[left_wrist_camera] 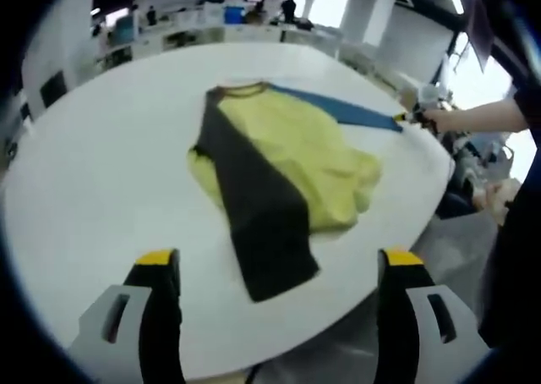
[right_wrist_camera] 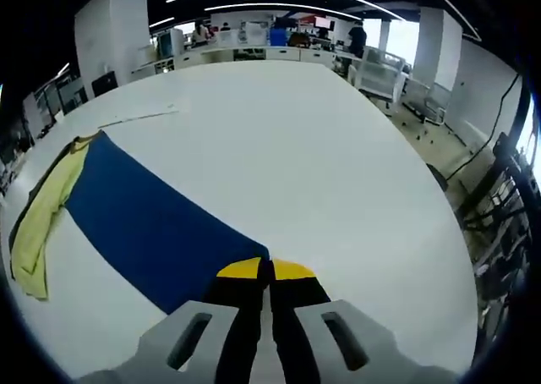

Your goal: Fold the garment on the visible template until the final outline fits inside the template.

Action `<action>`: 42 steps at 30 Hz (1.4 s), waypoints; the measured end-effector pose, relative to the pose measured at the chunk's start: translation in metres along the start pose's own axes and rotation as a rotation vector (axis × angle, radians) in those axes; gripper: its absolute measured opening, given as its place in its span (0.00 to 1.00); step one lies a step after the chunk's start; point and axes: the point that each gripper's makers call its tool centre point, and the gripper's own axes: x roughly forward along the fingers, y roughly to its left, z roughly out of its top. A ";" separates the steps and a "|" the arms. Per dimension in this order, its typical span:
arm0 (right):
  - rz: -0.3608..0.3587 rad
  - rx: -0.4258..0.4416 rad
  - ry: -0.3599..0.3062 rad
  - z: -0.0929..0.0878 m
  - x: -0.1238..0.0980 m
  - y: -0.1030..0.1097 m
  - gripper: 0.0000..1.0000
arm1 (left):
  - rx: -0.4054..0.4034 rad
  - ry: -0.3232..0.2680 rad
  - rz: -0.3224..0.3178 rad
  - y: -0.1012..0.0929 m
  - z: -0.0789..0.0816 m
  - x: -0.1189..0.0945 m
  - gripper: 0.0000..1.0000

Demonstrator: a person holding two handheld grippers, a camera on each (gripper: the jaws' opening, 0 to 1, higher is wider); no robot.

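A yellow shirt (left_wrist_camera: 304,151) lies flat on the white table (left_wrist_camera: 93,181), collar toward the far side. Its dark grey sleeve (left_wrist_camera: 258,211) runs toward me, ending near the table's front edge. My left gripper (left_wrist_camera: 279,261) hangs open above that edge, with the grey cuff between and just beyond its yellow-tipped jaws, nothing held. The blue sleeve (left_wrist_camera: 342,106) is pulled out straight to the right, where the right gripper (left_wrist_camera: 416,115) pinches its end. In the right gripper view, my right gripper (right_wrist_camera: 265,270) is shut on the blue sleeve (right_wrist_camera: 144,211), and the yellow body (right_wrist_camera: 42,219) lies at the far left.
A person's forearm (left_wrist_camera: 482,116) reaches in from the right behind the right gripper. A flat pale sheet (right_wrist_camera: 139,113) lies on the table (right_wrist_camera: 330,164) beyond the shirt. Chairs (right_wrist_camera: 397,75) and desks stand past the table's far end.
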 end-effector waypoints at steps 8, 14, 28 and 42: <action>-0.039 0.010 -0.030 0.002 -0.018 -0.009 0.01 | 0.008 -0.007 -0.007 -0.002 0.004 -0.001 0.93; -0.016 0.001 -0.063 0.005 -0.035 0.000 0.02 | 0.015 -0.023 -0.014 0.001 0.008 -0.004 0.93; 0.135 -0.034 -0.139 0.011 -0.072 0.072 0.24 | 0.026 -0.069 -0.022 0.008 0.011 -0.022 0.93; 0.251 -0.058 -0.233 0.022 -0.124 0.145 0.42 | 0.055 -0.109 -0.045 0.008 0.009 -0.044 0.94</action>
